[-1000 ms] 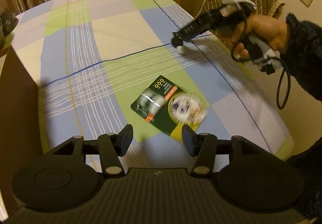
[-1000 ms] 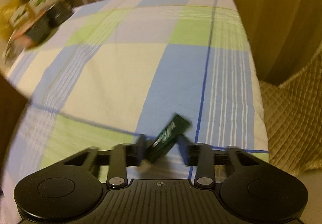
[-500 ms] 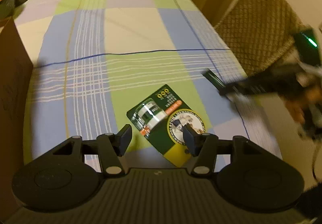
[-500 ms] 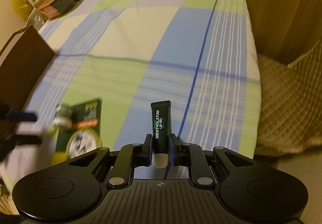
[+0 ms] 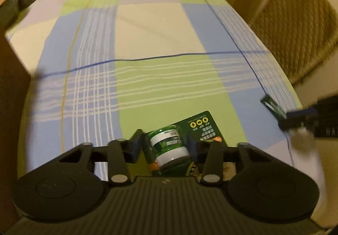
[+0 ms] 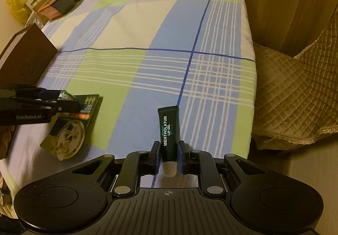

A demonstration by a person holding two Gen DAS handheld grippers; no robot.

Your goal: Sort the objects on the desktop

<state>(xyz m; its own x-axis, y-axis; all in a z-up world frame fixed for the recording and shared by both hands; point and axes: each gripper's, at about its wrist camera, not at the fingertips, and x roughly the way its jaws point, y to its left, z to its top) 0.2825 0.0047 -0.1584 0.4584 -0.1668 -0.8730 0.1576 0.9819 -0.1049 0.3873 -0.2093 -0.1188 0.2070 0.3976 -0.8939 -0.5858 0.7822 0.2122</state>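
I see the plaid tablecloth [image 6: 131, 30] filling most of both views | brown box [image 6: 25, 55] at left edge of right view | my left gripper [image 5: 162, 146] spread wide around the green blister pack [image 5: 169, 146], bottom centre | my right gripper [image 6: 168, 154] clamps the lip gel tube [image 6: 168, 129], bottom centre, lifted off the cloth

Two low wrist views, shared tablecloth [image 5: 164, 79].

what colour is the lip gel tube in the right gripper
Black with white lettering and a whitish cap, on the lip gel tube; the right wrist view shows it best.
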